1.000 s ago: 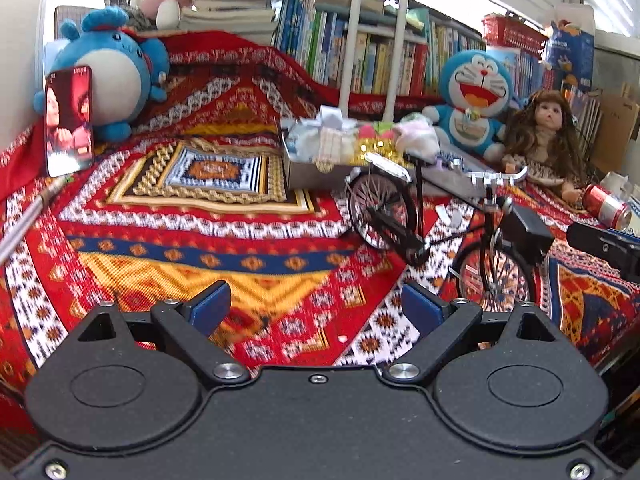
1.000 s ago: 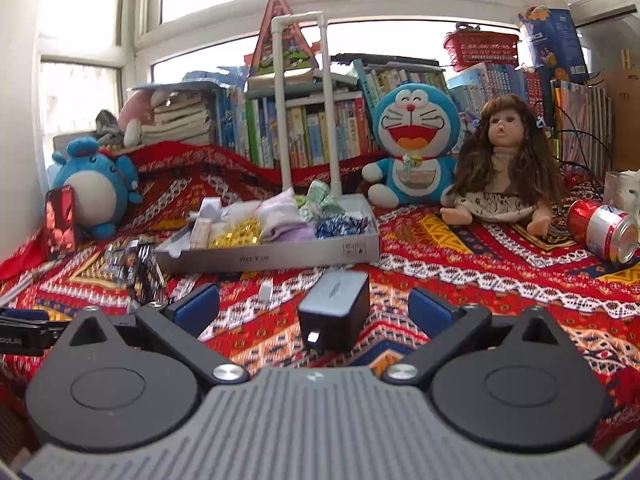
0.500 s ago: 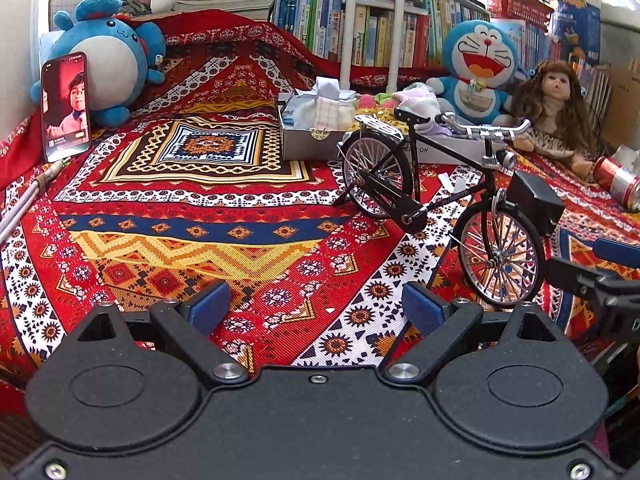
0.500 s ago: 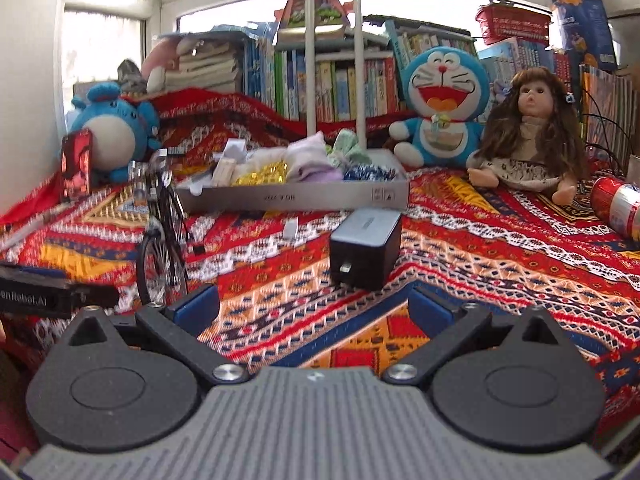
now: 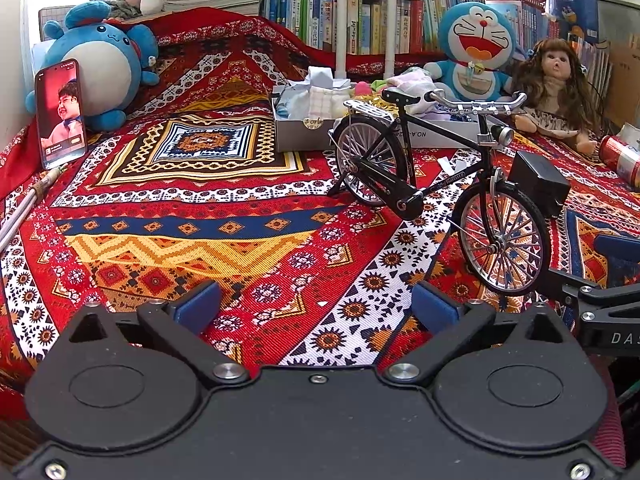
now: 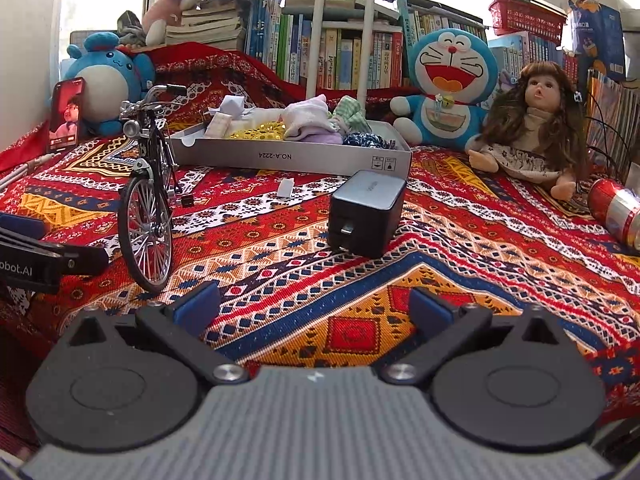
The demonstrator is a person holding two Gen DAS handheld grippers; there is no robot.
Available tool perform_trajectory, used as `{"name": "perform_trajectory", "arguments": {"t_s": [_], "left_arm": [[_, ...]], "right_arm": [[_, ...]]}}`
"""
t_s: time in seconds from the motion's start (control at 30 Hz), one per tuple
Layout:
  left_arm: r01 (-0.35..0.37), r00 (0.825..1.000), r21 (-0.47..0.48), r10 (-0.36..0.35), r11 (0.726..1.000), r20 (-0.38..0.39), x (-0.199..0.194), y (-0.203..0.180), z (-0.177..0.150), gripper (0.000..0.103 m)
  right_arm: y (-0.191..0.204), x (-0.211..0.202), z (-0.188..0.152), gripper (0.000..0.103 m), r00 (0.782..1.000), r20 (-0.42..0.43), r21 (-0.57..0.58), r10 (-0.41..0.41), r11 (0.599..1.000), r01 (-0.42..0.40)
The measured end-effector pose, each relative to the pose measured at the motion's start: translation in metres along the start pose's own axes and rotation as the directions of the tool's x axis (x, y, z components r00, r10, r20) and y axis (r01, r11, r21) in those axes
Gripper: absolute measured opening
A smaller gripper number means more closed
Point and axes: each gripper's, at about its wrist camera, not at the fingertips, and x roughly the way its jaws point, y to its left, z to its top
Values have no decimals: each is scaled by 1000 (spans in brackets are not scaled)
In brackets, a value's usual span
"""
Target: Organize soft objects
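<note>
Both grippers hover low at the near edge of the patterned cloth (image 6: 460,240), each with its jaws spread wide and nothing between them: the left gripper (image 5: 316,306) faces bare cloth, and the right gripper (image 6: 314,304) faces a black box (image 6: 366,212) that stands a little ahead of it. The soft things sit farther back, heaped in a shallow grey tray (image 6: 288,156): white and lilac cloths (image 6: 308,120), a checked piece (image 6: 352,118), a dark blue scrunched one (image 6: 366,140) and something gold and glittery (image 6: 256,132), all loose and overlapping rather than folded or sorted. The tray serves as the one gathering place, its low walls keeping limp pieces from spreading. Plush toys line the back: a round blue one (image 5: 100,68) propping up a phone (image 5: 60,114), a blue cat (image 6: 450,84) and a doll (image 6: 536,128) seated side by side, each leaning on what is behind it because none would stand alone. A model bike (image 5: 432,184) stands on its kickstand between the left gripper and the tray, so a reach from that side would likely have to go round or over it. This scene fits either cloths gathered and awaiting tidying, or a tray already filled; the pictures do not settle which.
</note>
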Motion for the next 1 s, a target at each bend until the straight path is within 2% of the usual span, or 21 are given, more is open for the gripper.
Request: {"name": "perform_trajectory", "arguments": {"t_s": [1.0], "left_arm": [[-15, 1000, -2, 15, 1000, 3, 4, -1, -1, 103]], "right_arm": [[0, 4, 4, 103, 999, -40, 23, 5, 1000, -4]]}}
